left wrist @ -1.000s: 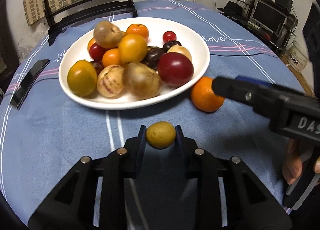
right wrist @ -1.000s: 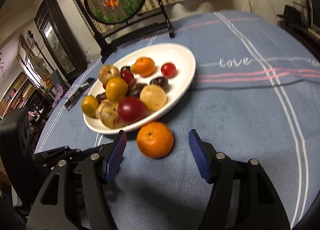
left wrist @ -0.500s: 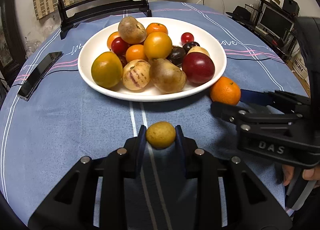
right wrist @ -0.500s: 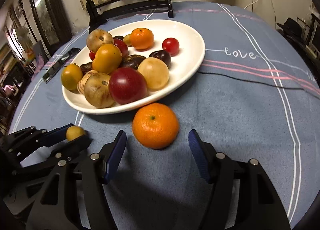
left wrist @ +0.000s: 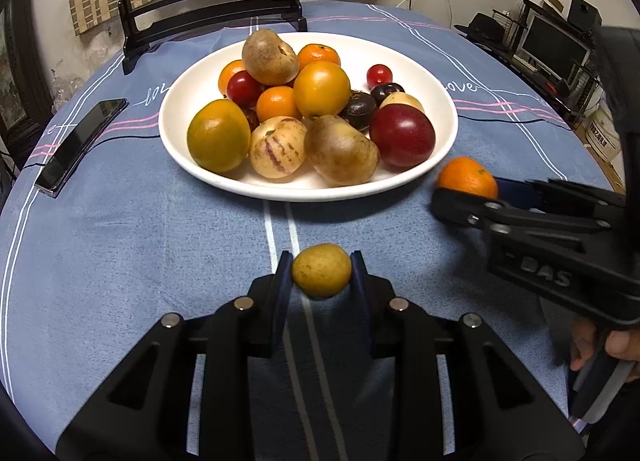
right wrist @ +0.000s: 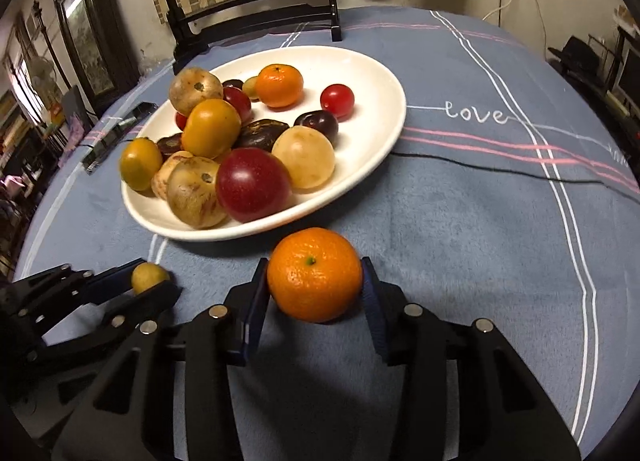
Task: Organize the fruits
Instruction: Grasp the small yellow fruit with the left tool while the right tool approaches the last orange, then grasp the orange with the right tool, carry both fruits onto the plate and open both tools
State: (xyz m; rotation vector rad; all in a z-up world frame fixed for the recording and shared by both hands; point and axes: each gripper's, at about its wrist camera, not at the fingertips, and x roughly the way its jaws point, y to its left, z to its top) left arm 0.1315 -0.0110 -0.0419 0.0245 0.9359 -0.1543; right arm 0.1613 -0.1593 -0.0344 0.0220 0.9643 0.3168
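Your left gripper (left wrist: 322, 275) has its jaws clamped on the small yellow-green oval fruit (left wrist: 322, 269), pads touching both sides. It sits on the near side of the wide white ceramic plate (left wrist: 176, 141), apart from the rim, over the white double stripe of the blue tablecloth-covered surface (left wrist: 120, 245). I can't tell whether the fruit rests on the cloth or is slightly lifted.

Your right gripper (right wrist: 315, 287) has its jaws closed on the round orange mandarin (right wrist: 315, 273), blue pads against both flanks. The mandarin is just off the plate's near rim, close but not touching. In the left wrist view the same mandarin (left wrist: 467, 177) shows at the plate's right edge, gripped by the right gripper's jaws.

On the plate, near row: orange-green round fruit (left wrist: 218, 135), pale striped purple-streaked fruit (left wrist: 278, 147), brown rough-skinned fruit (left wrist: 341, 150), dark red plum-like fruit (left wrist: 402, 137). Behind them: yellow-orange tomato-like fruit (left wrist: 321, 89), dark purple fruits, small red cherry tomato (left wrist: 379, 75), another mandarin at the plate's far side.

Left of the plate, a black smartphone (left wrist: 82, 145) lies flat on the cloth. Beyond the plate, a dark wooden stand with a round painted screen (left wrist: 208, 17) sits at the far edge of the surface.
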